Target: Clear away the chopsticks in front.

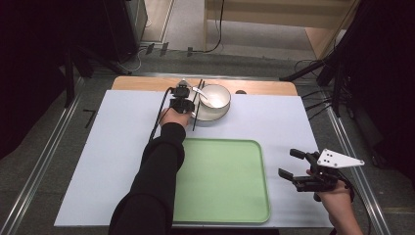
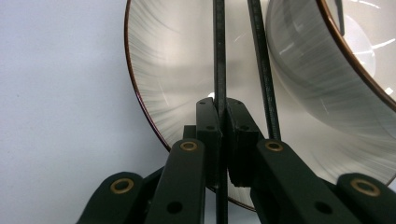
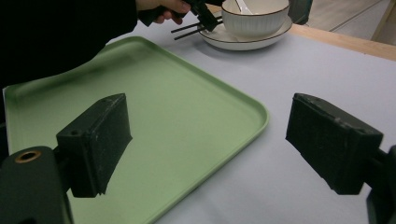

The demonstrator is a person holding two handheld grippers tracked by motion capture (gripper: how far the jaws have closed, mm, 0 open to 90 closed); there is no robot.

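Two black chopsticks (image 1: 197, 105) are lying across the rim of the plate (image 1: 211, 119) that carries the bowl (image 1: 215, 97) at the far side of the desk (image 1: 107, 147), and we are working on them with the left hand-held gripper (image 1: 188, 108). Its jaws are pressing together on one chopstick (image 2: 219, 70); the second chopstick (image 2: 262, 70) is running just beside the pads, outside the grip. For a clean pick-up, we are judging that the lift should go straight up and slowly, keeping the stick level so that it is not dragging its neighbour or tipping the plate. The right hand-held gripper (image 1: 292, 166) is hovering with jaws wide and nothing between them, near the right edge of the green tray (image 1: 220, 196).

From the left gripper view we are reading which stick sits between the pads. From the high view we are getting the layout and the spoon (image 1: 201, 93) in the bowl.
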